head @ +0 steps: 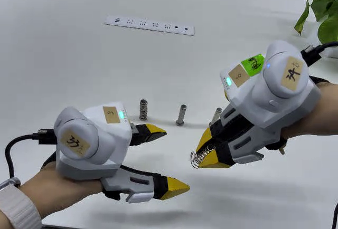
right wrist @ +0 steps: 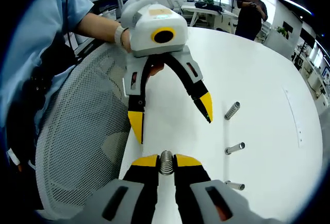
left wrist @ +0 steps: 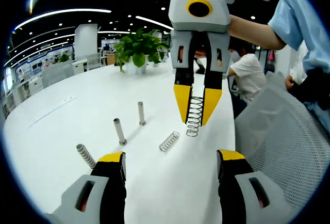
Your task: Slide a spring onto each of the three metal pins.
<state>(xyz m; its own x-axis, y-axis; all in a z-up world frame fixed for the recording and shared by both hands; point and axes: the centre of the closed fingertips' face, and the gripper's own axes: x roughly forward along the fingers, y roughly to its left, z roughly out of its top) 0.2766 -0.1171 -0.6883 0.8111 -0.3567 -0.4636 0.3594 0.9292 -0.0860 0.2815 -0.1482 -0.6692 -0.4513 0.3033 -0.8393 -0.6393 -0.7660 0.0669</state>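
Observation:
Three metal pins stand in a row on the white table. The left pin (head: 143, 110) wears a spring, the middle pin (head: 181, 115) is bare, and the right pin (head: 216, 114) is partly hidden behind my right gripper (head: 203, 152). That gripper is shut on a spring (head: 198, 159), held in the air with its coils sticking out past the yellow tips (right wrist: 166, 161). My left gripper (head: 168, 159) faces it, open with nothing between its jaws (left wrist: 171, 159). A loose spring (left wrist: 168, 141) lies on the table near the bare pins (left wrist: 119, 131) (left wrist: 141, 113).
A white power strip (head: 149, 25) lies at the back of the table. A potted plant (head: 321, 7) stands at the far right. A mesh chair (right wrist: 87, 131) is beside the table's near edge. A person (right wrist: 255, 2) stands far off.

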